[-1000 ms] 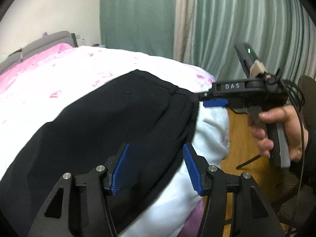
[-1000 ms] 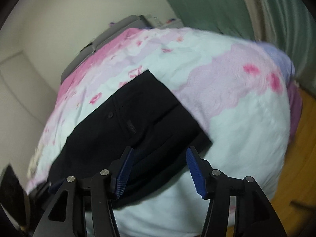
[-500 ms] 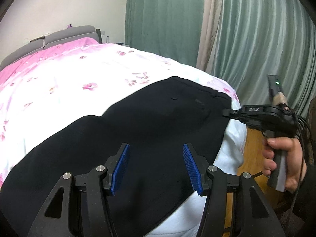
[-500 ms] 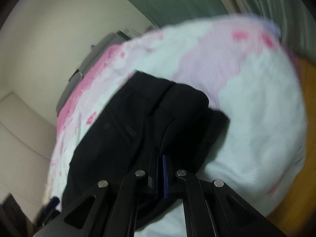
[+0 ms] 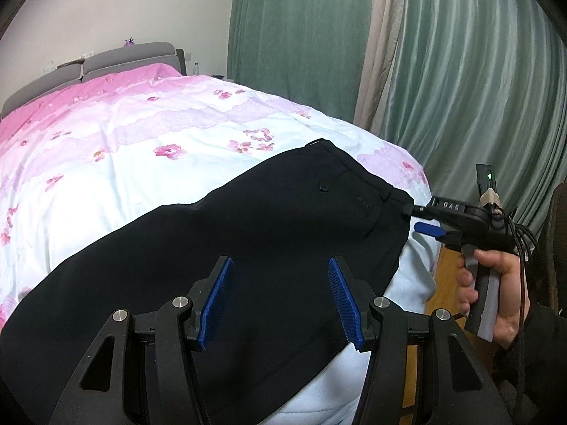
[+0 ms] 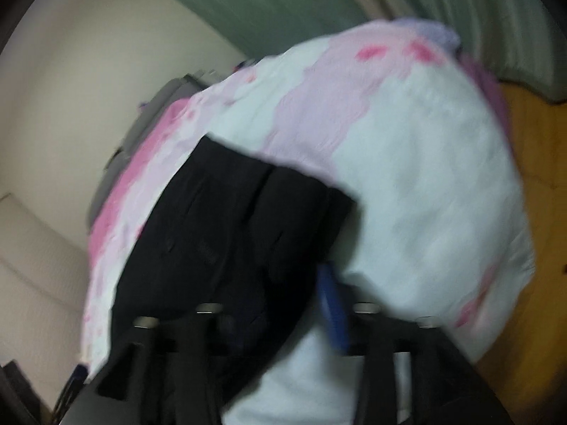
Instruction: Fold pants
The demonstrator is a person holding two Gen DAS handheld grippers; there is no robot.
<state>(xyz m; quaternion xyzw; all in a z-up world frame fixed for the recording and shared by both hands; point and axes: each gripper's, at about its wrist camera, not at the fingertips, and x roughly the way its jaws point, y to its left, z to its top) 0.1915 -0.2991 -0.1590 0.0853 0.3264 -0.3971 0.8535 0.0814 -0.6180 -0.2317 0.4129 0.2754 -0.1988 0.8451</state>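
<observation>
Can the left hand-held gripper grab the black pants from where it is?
Probably yes. The left hand-held gripper is open, with the black pants spread on the bed right under its fingers, and nothing lies between them.

A bed (image 5: 106,163) with a pink and white floral duvet (image 5: 149,131) fills the room, its grey padded headboard (image 5: 88,67) against a plain off-white wall (image 5: 124,3). Green pleated curtains (image 5: 460,81) with a beige panel (image 5: 379,46) hang behind. A wooden floor (image 6: 531,177) shows beside the bed.
</observation>
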